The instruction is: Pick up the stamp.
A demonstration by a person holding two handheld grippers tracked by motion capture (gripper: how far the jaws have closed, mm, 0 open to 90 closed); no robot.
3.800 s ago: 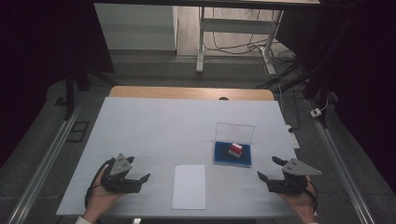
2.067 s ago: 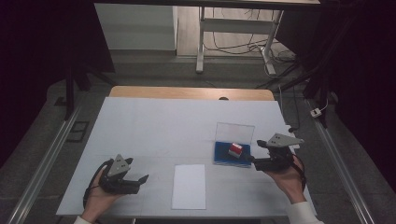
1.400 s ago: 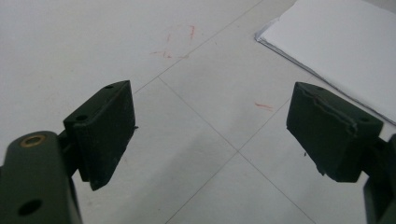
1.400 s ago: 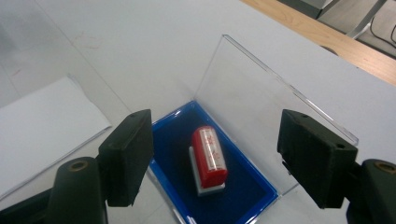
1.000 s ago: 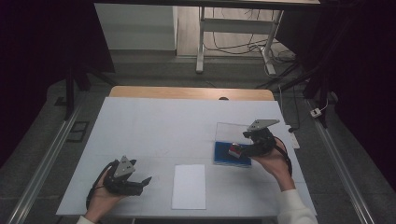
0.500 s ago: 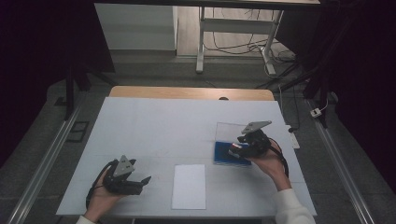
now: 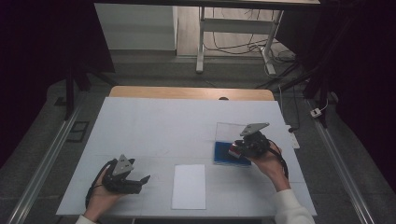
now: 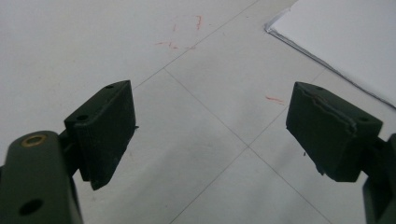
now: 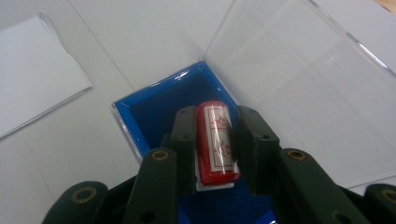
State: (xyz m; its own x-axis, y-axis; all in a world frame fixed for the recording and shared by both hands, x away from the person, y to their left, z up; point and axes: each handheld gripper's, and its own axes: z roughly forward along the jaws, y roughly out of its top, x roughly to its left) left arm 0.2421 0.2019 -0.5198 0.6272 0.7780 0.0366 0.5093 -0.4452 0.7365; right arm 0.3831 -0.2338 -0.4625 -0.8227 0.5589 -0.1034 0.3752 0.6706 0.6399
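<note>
Over the blue-lined tray of the clear box [image 9: 154,116], the right tool [image 9: 215,140] has its jaws clamped on the long sides of the red stamp [image 9: 217,142], which sits at the tray's middle. It looks small, light and rigid, though its glossy rounded body could slip or roll, so squeezing mid-length across the flanks seems the safest hold. A white label with red marks runs along its top. Down on the worktop [image 7: 154,126], the left tool [image 8: 212,135] rests with jaws spread apart, near the white sheet [image 7: 188,185].
</note>
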